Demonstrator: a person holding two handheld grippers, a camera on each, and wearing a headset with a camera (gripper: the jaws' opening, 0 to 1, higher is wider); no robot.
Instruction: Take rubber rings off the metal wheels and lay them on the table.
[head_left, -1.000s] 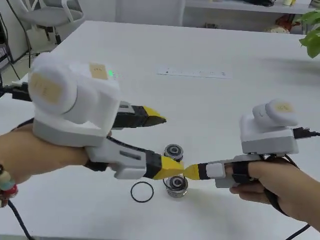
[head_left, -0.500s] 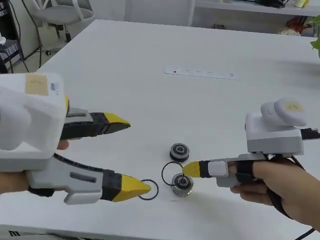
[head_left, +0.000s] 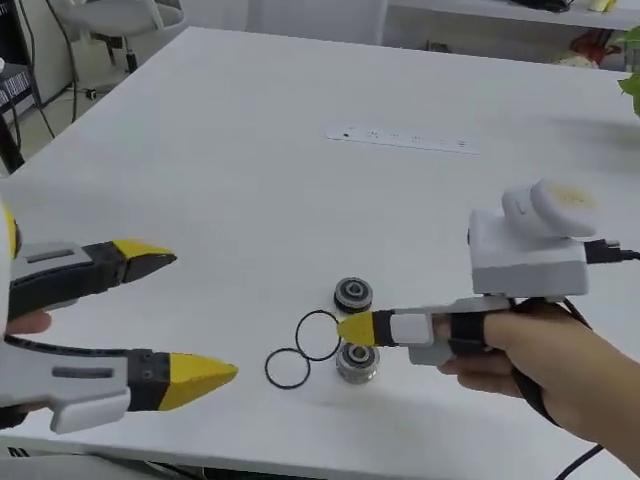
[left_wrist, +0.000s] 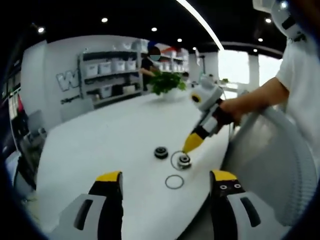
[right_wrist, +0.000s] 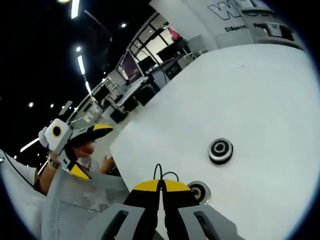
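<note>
Two metal wheels stand near the table's front edge, one farther (head_left: 353, 294) and one nearer (head_left: 357, 362). My right gripper (head_left: 345, 328) reaches in from the right between them. It is shut on a thin black rubber ring (head_left: 318, 335), which hangs off its yellow tips to the left. In the right gripper view the ring (right_wrist: 164, 174) loops up from the shut jaws (right_wrist: 161, 184). A second ring (head_left: 287, 368) lies flat on the table, left of the nearer wheel. My left gripper (head_left: 185, 315) is open and empty at the lower left, well apart from the wheels.
A white power strip (head_left: 400, 140) lies across the middle of the white table (head_left: 250, 150). An office chair (head_left: 110, 15) stands beyond the far left corner. Green leaves (head_left: 630, 90) show at the right edge. The table's front edge runs just below the wheels.
My left gripper has drawn back from the wheels to the lower left, still open. My right gripper now has a ring pinched in its tips and has carried it slightly left.
</note>
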